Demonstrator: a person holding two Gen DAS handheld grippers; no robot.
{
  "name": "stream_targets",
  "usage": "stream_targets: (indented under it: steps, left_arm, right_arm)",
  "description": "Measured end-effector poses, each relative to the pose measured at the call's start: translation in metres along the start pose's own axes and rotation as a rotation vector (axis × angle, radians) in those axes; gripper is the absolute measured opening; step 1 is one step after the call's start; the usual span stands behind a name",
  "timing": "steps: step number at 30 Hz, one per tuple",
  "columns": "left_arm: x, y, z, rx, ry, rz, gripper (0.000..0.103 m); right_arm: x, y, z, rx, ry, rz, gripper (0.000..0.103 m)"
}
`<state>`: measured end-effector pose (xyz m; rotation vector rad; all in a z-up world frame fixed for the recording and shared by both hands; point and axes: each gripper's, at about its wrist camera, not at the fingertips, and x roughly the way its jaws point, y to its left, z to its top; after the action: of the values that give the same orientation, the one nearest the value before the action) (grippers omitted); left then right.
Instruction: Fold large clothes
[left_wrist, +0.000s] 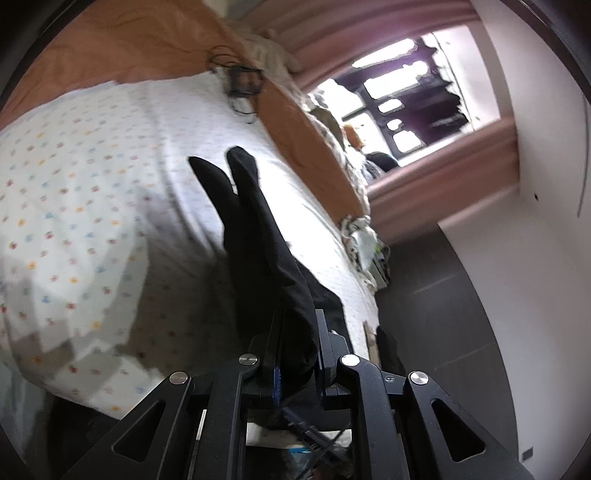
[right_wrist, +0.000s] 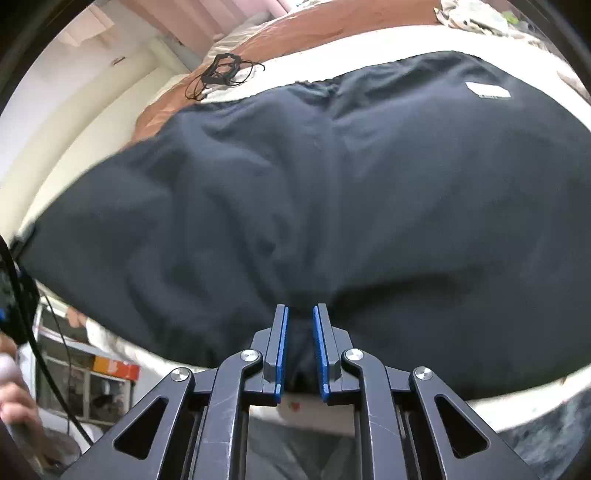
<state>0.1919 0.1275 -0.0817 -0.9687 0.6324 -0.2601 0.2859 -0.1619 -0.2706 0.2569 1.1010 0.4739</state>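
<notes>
Dotted white sheet (left_wrist: 92, 177), orange blanket (left_wrist: 122, 48), tangled black cord (right_wrist: 221, 74).

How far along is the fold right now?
Done: both tongs have a grip on the dark garment, which is spread over the bed. In hand: left tongs lift a bunched edge; right tongs pinch its near hem. Left: no finished fold visible yet.

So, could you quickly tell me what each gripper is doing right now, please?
Left gripper: shut on the black garment.
Right gripper: shut on an edge of the same black garment.
</notes>
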Motion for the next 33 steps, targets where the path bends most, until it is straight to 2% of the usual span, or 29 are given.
stream_targets:
  steps: [5,10,15,26,33]
  left_arm:
    - [0.015,-0.04,-0.002,0.075,0.019,-0.021,0.013]
    - [0.034,-0.08,-0.011,0.151,0.049,-0.033,0.013]
    - [0.055,-0.111,-0.024,0.219,0.083,-0.038,0.013]
    - [0.113,-0.165,-0.055,0.331,0.184,-0.041,0.013]
    - [0.172,-0.183,-0.082,0.378,0.289,-0.025,0.013]
  right_arm:
    - [-0.013,-0.008,-0.003,0.021,0.015,0.062,0.015]
    - [-0.048,-0.025,-0.004,0.041,-0.064,0.071,0.015]
    - [-0.087,-0.061,-0.01,0.105,-0.147,0.064,0.015]
    - [-0.133,-0.123,-0.024,0.213,-0.242,0.049,0.015]
    - [-0.164,-0.15,-0.035,0.258,-0.291,0.048,0.015]
